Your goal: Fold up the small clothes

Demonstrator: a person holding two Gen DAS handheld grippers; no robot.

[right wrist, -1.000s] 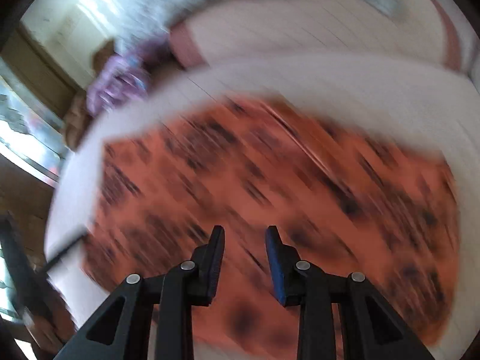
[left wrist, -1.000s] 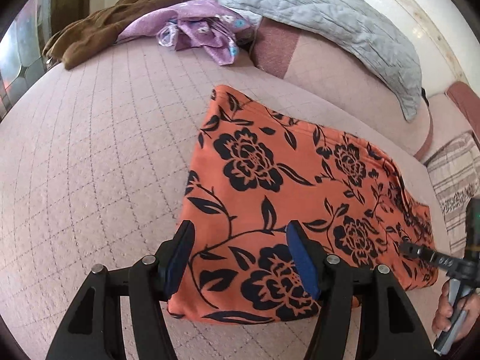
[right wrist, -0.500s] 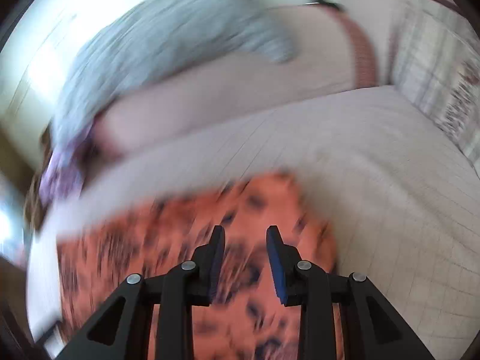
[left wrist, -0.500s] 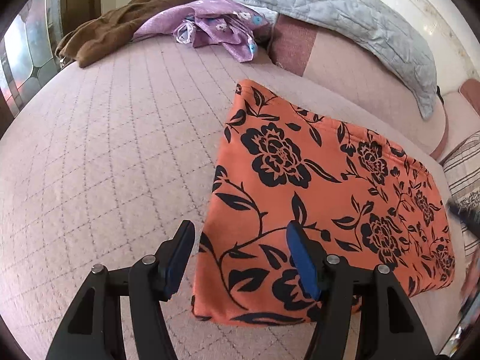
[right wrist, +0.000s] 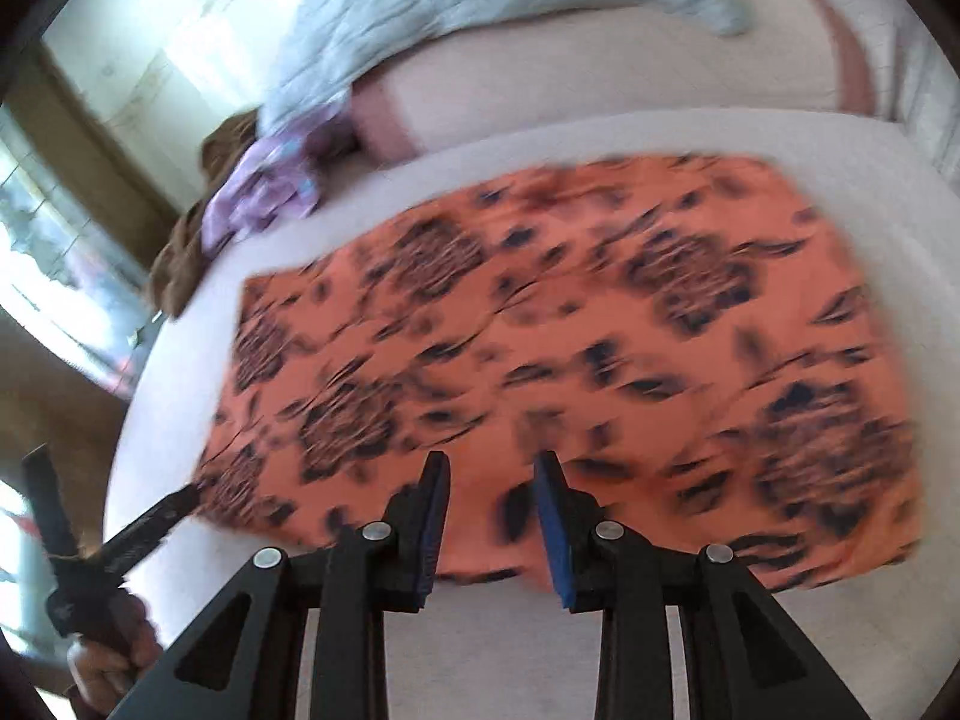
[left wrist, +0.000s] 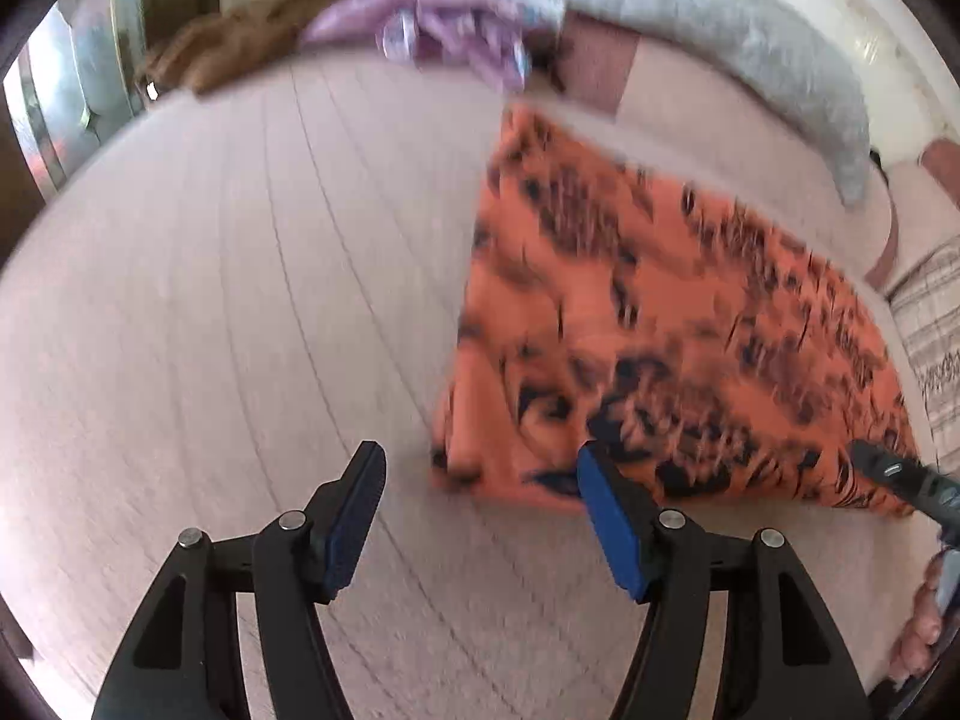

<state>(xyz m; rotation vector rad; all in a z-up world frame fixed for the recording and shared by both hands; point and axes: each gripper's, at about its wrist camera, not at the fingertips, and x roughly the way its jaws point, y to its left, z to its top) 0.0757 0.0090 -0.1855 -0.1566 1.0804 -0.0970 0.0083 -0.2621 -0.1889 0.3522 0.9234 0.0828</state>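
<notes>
An orange cloth with black flowers (left wrist: 660, 330) lies flat in a rectangle on the pink quilted bed (left wrist: 240, 300). It also shows in the right wrist view (right wrist: 570, 330). My left gripper (left wrist: 480, 480) is open and empty, above the bed at the cloth's near left corner. My right gripper (right wrist: 491, 480) is open and empty, over the cloth's near edge. The left gripper also shows in the right wrist view (right wrist: 162, 510), at the cloth's left corner. Both views are motion-blurred.
A purple garment (left wrist: 444, 30) and a brown one (left wrist: 240, 48) lie at the far end of the bed. A grey quilted pillow (left wrist: 720, 30) rests on a pink bolster (left wrist: 690, 102). A striped cushion (left wrist: 936, 324) is at the right.
My left gripper has pulled back and left off the cloth's corner. My right gripper has swung about and now faces the cloth's near edge. The cloth lies as before.
</notes>
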